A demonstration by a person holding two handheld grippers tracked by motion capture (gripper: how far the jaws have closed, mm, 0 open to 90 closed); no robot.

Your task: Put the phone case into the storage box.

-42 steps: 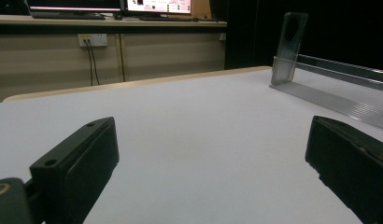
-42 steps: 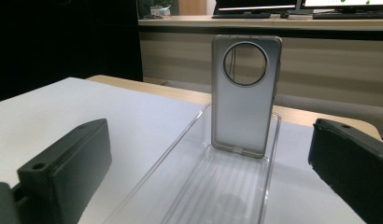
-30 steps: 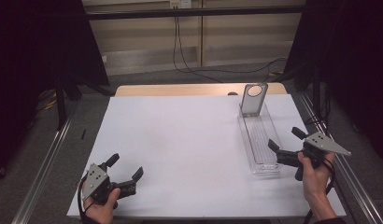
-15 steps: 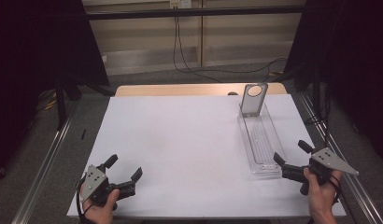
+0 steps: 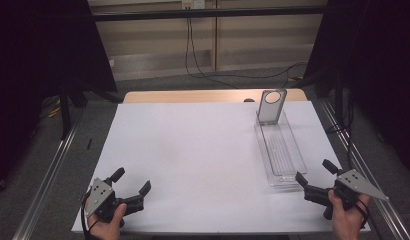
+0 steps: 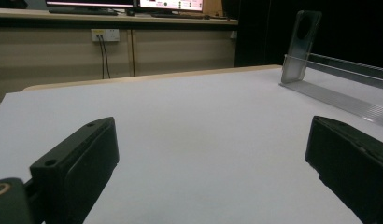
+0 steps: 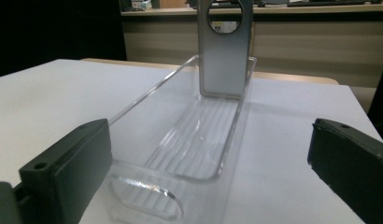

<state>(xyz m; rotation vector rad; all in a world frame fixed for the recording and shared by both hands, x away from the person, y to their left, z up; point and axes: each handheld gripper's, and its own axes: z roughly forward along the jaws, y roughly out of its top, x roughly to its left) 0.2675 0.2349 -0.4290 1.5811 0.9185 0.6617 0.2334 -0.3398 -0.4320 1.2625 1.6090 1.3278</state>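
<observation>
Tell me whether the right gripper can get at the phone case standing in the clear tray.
Probably yes. The right gripper sits open at the near end of the clear tray, facing along it. The phone case stands upright at the far end, and the tray between them holds nothing in the way.

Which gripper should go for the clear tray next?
Right. The right gripper sits open at the near end of the clear tray; the left gripper is far across the table.

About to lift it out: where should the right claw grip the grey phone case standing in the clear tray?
Grip the grey phone case by its two long side edges above the clear plastic tray walls, coming from the near end: it stands upright, flat face toward the right claw.
</observation>
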